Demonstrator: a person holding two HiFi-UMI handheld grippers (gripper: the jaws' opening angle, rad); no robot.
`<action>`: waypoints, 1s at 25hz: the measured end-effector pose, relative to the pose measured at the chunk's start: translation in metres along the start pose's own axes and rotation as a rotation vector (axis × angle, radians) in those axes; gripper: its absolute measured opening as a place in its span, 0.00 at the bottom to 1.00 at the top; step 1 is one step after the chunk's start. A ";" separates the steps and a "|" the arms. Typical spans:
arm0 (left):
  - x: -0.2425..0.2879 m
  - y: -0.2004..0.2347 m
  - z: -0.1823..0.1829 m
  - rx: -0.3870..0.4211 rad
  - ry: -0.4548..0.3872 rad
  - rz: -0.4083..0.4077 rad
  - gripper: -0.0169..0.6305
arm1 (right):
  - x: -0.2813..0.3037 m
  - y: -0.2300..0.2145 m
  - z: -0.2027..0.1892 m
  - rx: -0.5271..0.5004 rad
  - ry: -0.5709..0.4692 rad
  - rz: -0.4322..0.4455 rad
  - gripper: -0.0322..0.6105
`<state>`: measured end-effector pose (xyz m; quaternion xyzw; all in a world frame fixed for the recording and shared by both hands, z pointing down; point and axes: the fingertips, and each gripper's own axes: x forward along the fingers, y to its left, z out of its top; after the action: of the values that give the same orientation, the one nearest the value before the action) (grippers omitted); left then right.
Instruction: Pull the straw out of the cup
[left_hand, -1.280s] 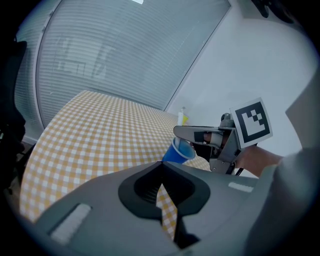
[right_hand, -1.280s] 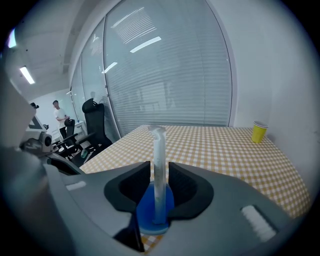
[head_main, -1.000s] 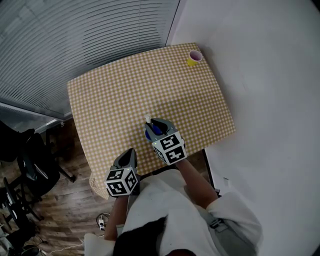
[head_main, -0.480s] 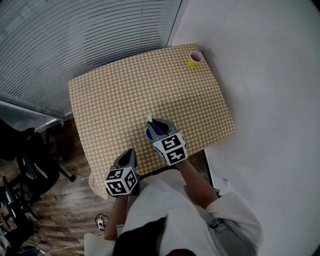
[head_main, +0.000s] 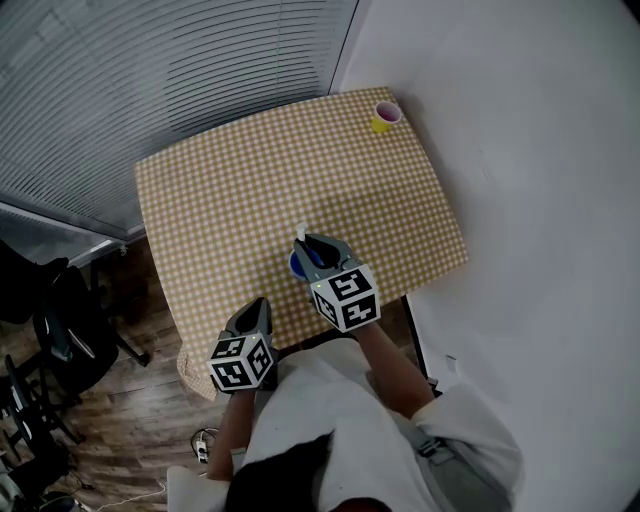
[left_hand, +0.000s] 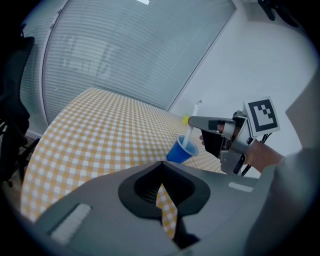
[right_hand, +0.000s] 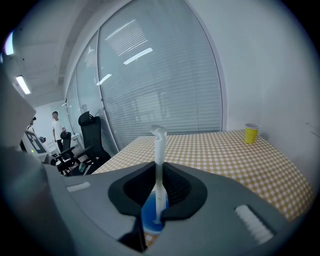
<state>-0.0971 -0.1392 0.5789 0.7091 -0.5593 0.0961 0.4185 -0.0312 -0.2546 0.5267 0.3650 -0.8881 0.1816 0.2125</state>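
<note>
1. Left claw (left_hand: 162, 163) hangs low at the near edge of the bench (head_main: 220, 190). Its jaws are drawn together on nothing, and only a sliver of checked cloth shows between them. From where I stand it looks parked there to keep out of the way, apart from the cup.
2. Next along, close to the bench's front edge, stands the blue cup (head_main: 297, 266). It is upright on the cloth and nothing steadies it.
3. Out of it rises the white straw (right_hand: 159, 145), leaning a little, with its bent top poking up past the jaws. Its lower end sits inside the cup, so the pull is not yet done.
4. Reaching in from the right, the right claw (right_hand: 159, 164) has just been closing its jaws. They are now clamped on the straw's shaft above the rim, one pad pressing on each side. Gripping there leaves the cup untouched, so I judge an upward draw should free the straw. The unheld cup could tip or ride up with it, though.
5. At the far right corner a yellow cup (head_main: 386, 116) stands well apart and plays no part.
</note>
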 end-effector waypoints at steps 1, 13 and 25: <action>0.000 0.000 -0.001 0.002 0.000 -0.001 0.05 | -0.002 0.001 0.003 0.001 -0.012 0.000 0.12; -0.007 -0.004 0.001 0.038 -0.019 -0.019 0.05 | -0.029 0.011 0.038 -0.004 -0.127 -0.018 0.12; -0.010 -0.011 -0.007 0.056 -0.006 -0.045 0.05 | -0.083 0.014 0.073 0.054 -0.262 -0.021 0.12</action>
<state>-0.0889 -0.1272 0.5722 0.7332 -0.5414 0.1002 0.3990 -0.0062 -0.2325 0.4210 0.4007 -0.8990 0.1540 0.0864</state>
